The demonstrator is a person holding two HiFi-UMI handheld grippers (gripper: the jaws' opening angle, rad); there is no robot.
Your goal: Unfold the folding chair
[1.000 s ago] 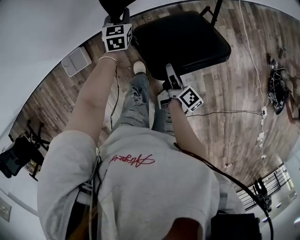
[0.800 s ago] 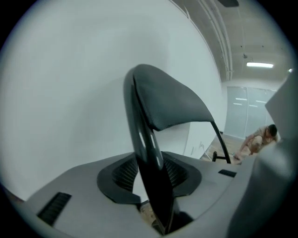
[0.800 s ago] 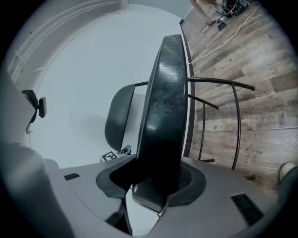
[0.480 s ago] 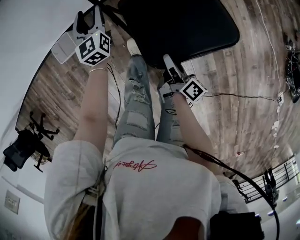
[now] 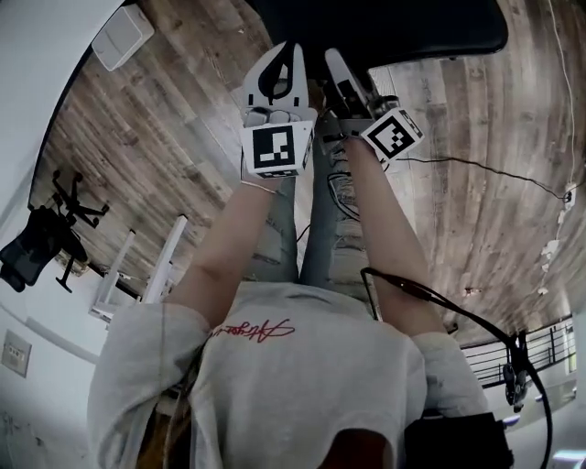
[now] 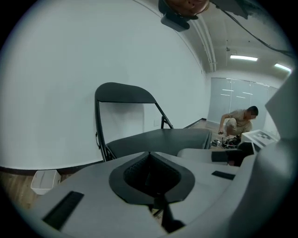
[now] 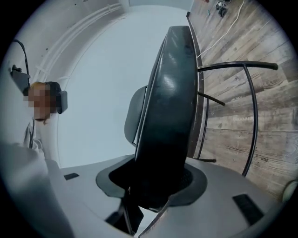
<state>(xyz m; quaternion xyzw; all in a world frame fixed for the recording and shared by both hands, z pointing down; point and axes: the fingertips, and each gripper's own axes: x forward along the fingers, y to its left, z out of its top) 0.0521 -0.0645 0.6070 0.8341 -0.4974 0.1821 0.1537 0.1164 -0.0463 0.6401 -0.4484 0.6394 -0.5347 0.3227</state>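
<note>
At the left of the head view, the left tool [image 5: 286, 57] is held up beside the seat with nothing in it. Its jaws have just been closing and are pressed together on air, as is confirmed in its own view. Just to its right, the right tool [image 5: 348, 78] is pinched on the front edge of the black padded seat [image 5: 412, 27]. This seat belongs to the black metal-framed folding chair [image 6: 123, 93], which is set on the wood-plank floor [image 5: 476, 238] near a white wall [image 6: 56, 93]. The seat is lowered near level and the backrest is upright.

The main risk is judged to be a slip. The chair is gripped at one point only, on a rounded cushion edge, so the pads could be dragged off by a push or pull. With the left tool empty, the frame is not steadied and could be skated across the floor or tipped. If the seat is not pressed fully down, the chair may be left short of fully open. The person's legs are placed close under the seat edge and could be knocked.

The backrest and the seat's near-level lie are shown only in the left gripper view, as is a second person crouched far off at the right. The cushion between the pads and the thin tube legs [image 7: 254, 121] are shown only in the right gripper view. The thin black cable [image 5: 476, 169] trailed over the floor at the right is seen in the head view alone.
</note>
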